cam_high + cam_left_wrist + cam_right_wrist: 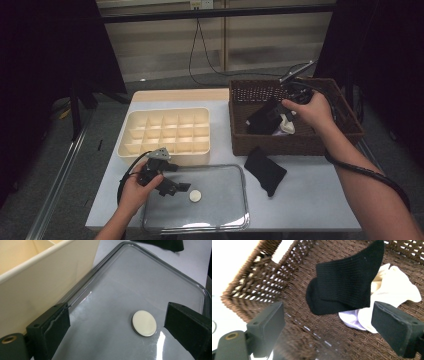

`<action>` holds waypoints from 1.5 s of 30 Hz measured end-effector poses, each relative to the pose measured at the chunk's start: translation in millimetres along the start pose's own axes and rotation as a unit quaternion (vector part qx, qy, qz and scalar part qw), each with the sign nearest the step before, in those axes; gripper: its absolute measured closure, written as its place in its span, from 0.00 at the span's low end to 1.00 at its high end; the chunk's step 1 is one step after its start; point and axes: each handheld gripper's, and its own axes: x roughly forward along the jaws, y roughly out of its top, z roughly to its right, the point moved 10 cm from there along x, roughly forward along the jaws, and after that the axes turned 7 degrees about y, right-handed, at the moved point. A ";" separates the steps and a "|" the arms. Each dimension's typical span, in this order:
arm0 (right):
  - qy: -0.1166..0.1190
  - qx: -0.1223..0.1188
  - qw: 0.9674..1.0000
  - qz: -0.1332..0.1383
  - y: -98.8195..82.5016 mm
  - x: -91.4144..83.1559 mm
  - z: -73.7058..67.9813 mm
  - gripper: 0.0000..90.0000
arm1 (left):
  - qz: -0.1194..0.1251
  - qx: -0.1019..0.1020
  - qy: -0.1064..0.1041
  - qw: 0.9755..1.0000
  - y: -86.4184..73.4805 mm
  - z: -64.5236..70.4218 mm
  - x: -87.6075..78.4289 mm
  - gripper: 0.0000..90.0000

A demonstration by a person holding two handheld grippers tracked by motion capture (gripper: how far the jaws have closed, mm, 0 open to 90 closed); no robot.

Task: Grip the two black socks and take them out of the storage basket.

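With your right gripper (327, 325) wide open and empty over the basket (262, 277), pinch the soft, light black sock (344, 285) mid-fold.

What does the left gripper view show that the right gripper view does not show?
The left gripper view alone shows the clear lid with its round white knob, the cream organizer beside it, and the left gripper open, with the knob between its jaws but untouched. The right gripper view alone shows the wicker basket holding a black sock on top of white socks, with the right gripper open above them. Both share black open jaws holding nothing and a bit of the pale table.
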 end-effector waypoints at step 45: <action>0.007 -0.005 1.000 -0.030 11.9 61.4 27.6 0.91 | 0.005 -0.008 0.012 1.000 -3.5 -8.3 -6.2 0.07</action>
